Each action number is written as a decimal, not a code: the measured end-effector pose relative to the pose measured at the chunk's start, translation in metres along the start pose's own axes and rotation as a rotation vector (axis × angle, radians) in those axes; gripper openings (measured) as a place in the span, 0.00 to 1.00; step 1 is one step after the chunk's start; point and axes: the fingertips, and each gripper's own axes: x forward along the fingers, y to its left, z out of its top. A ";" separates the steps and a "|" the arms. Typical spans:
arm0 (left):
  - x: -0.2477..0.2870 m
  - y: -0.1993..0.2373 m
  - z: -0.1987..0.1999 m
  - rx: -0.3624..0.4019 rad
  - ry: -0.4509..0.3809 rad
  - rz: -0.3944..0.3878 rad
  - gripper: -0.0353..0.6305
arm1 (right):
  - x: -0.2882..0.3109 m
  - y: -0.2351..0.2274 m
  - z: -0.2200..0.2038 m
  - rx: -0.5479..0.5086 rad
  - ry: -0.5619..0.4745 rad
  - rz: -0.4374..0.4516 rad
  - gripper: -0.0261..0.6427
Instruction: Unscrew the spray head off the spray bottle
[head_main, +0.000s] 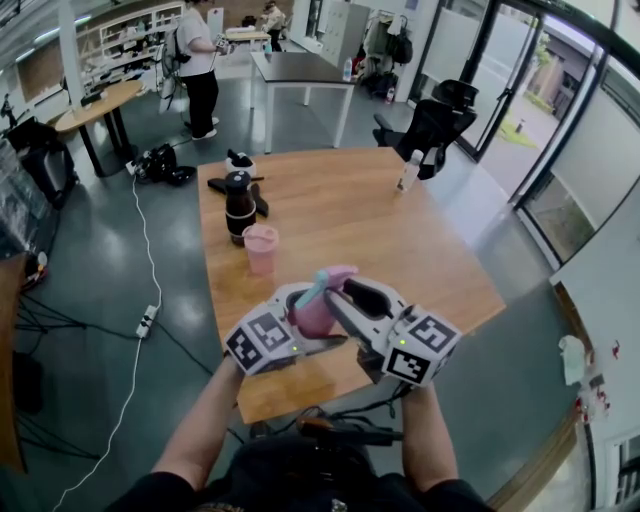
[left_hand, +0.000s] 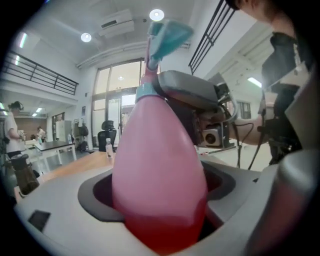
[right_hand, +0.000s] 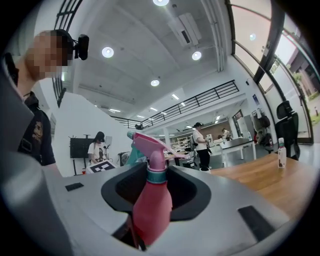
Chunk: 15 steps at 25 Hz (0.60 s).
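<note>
A pink spray bottle (head_main: 313, 313) with a pink-and-teal spray head (head_main: 335, 275) is held in the air over the wooden table's (head_main: 400, 230) near edge. My left gripper (head_main: 298, 322) is shut on its fat body (left_hand: 160, 175), which fills the jaw notch. My right gripper (head_main: 345, 300) comes in from the right and is shut on the narrow neck by the teal collar (right_hand: 156, 175). In the right gripper view the spray head (right_hand: 150, 145) points away above the jaws. The left gripper view shows the right gripper's grey finger (left_hand: 192, 90) against the collar (left_hand: 145, 92).
On the table beyond stand a pink cup (head_main: 261, 247), a black jug (head_main: 238, 205) and a small clear bottle (head_main: 408, 170). A black office chair (head_main: 430, 125) is at the far right corner. A person (head_main: 197, 60) stands farther back; cables lie on the floor at left.
</note>
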 end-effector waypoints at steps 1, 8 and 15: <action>-0.002 -0.005 0.002 -0.004 -0.009 -0.046 0.72 | -0.001 0.003 0.001 -0.006 0.003 0.030 0.24; -0.011 -0.030 0.001 0.003 -0.009 -0.244 0.72 | -0.009 0.016 -0.003 -0.014 0.015 0.207 0.24; -0.023 -0.047 0.002 0.014 -0.037 -0.373 0.72 | -0.012 0.032 -0.004 -0.025 0.030 0.380 0.24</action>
